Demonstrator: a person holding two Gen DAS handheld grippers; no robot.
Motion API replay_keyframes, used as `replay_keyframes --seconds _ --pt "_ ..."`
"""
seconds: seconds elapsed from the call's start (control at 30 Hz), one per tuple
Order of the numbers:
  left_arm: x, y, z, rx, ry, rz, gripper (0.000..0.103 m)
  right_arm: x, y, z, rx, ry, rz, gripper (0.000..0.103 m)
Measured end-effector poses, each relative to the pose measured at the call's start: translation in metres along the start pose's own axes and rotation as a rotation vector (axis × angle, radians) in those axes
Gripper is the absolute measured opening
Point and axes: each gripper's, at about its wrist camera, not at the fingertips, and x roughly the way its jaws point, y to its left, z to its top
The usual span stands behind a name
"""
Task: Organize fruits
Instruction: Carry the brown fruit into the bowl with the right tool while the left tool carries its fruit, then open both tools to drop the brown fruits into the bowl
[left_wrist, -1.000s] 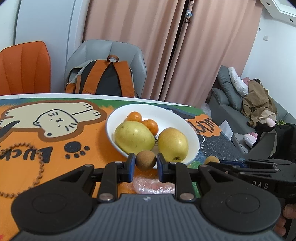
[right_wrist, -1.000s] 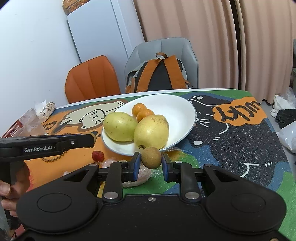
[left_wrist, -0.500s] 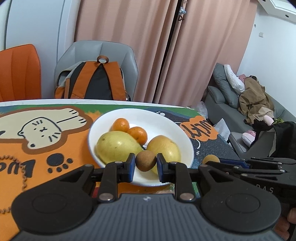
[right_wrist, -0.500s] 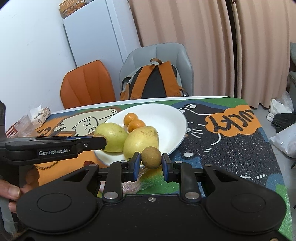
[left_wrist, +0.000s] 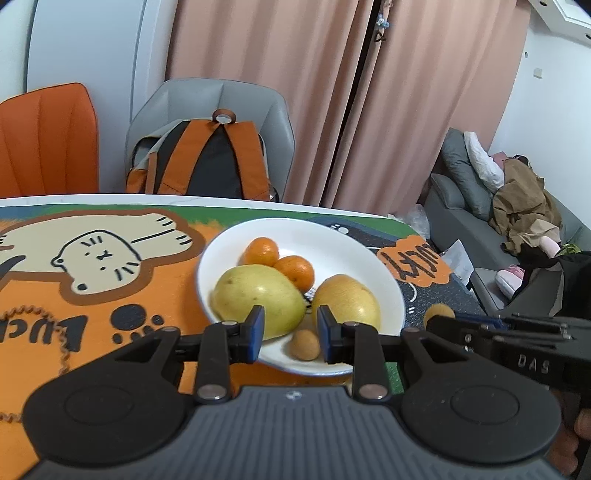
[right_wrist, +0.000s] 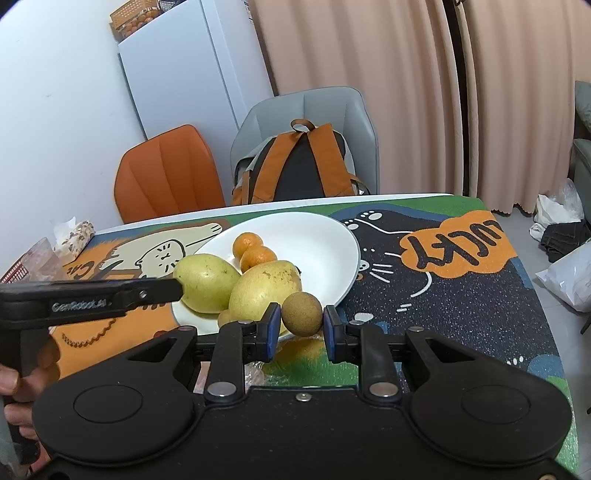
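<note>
A white plate (left_wrist: 354, 242) holds two yellow mangoes (left_wrist: 258, 299) and two small oranges (left_wrist: 293, 271). A small brown round fruit (left_wrist: 304, 344) lies on the plate's near rim. My left gripper (left_wrist: 290, 330) is open just above it, one finger on each side, not touching. My right gripper (right_wrist: 300, 326) is shut on a second small brown fruit (right_wrist: 302, 314) and holds it at the plate's (right_wrist: 332, 236) near right edge. The right gripper also shows at the right of the left wrist view (left_wrist: 439, 321).
The table has a cat-print mat (right_wrist: 454, 280). A grey chair with an orange backpack (left_wrist: 207, 162) and an orange chair (left_wrist: 44, 140) stand behind it. Clear plastic wrap (right_wrist: 255, 373) lies below the plate. A sofa (left_wrist: 480, 206) stands at right.
My left gripper opened and the small brown fruit it held dropped onto the plate's near rim. The right gripper stayed shut on its fruit and moved closer to the plate.
</note>
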Motion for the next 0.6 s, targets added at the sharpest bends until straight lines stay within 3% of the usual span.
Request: replay_keyframes --seconds 0.43,0.6 --pt "-0.015 0.026 -0.011 -0.053 0.015 0.068 0.031 0.013 0.000 0.011 -0.007 -0.009 -0.005 0.023" --pt "-0.025 0.035 -0.018 -0.077 0.011 0.100 0.037 0.021 -0.003 0.015 0.003 -0.013 0.003 0.023"
